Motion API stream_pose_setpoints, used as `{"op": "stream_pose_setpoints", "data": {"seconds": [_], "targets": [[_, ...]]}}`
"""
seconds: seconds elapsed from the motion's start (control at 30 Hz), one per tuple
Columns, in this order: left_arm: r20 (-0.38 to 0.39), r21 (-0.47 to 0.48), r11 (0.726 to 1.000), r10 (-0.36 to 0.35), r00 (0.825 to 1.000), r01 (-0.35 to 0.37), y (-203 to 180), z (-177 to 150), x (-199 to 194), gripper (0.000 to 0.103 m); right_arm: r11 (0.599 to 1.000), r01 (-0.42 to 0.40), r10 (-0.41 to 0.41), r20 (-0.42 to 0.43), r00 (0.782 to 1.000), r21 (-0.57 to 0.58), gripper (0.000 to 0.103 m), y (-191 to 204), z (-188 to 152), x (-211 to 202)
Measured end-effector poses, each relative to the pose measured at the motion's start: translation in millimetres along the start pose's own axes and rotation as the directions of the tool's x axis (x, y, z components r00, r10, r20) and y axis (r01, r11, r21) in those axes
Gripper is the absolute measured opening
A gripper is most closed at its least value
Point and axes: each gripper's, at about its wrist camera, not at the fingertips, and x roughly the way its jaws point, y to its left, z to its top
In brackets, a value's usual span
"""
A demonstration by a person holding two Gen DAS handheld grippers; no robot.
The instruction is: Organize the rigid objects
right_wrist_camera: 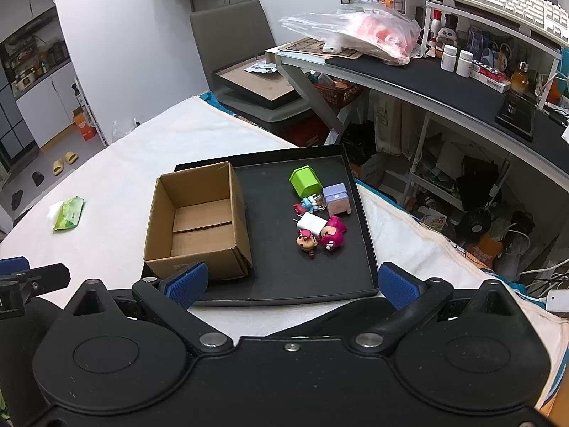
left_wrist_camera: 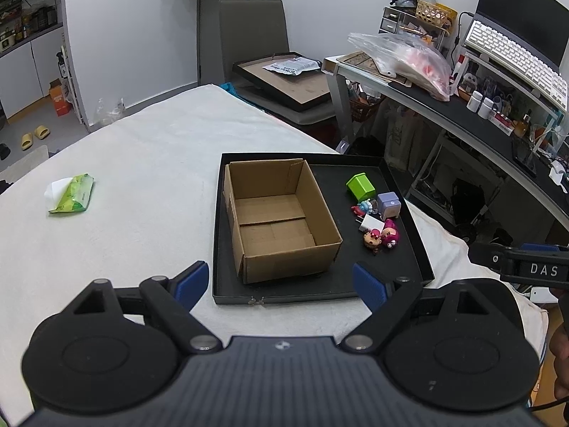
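A black tray [left_wrist_camera: 355,284] [right_wrist_camera: 277,284] lies on the white-covered table. In its left half stands an empty cardboard box [left_wrist_camera: 281,217] [right_wrist_camera: 199,224]. To the right lie small toys: a green block [left_wrist_camera: 361,185] [right_wrist_camera: 304,180], a lilac cube [left_wrist_camera: 388,205] [right_wrist_camera: 336,198], a blue and red figure [left_wrist_camera: 363,208] [right_wrist_camera: 306,205], a white charger [left_wrist_camera: 370,223] [right_wrist_camera: 312,223], a brown-headed figure [left_wrist_camera: 372,239] [right_wrist_camera: 306,242] and a pink figure [left_wrist_camera: 390,234] [right_wrist_camera: 333,235]. My left gripper [left_wrist_camera: 281,284] hangs open before the tray's near edge. My right gripper [right_wrist_camera: 291,281] is open too, holding nothing.
A green wipes pack [left_wrist_camera: 73,194] [right_wrist_camera: 68,213] lies on the cloth to the left. A cluttered desk [left_wrist_camera: 462,114] [right_wrist_camera: 426,78] with a keyboard runs along the right. A grey chair [left_wrist_camera: 256,35] holding a framed board stands beyond the table.
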Motion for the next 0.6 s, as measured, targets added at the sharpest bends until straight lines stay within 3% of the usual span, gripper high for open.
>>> {"op": "stream_pose_setpoints", "data": {"seconds": [0.6], "targets": [[-0.024,-0.008,1.000,0.001,1.000,-0.001,2.1,0.5,15.0,0.087,0.999,-0.031,0.031,-0.015,0.999,0.009,0.103,-3.9,0.5,7.8]]}}
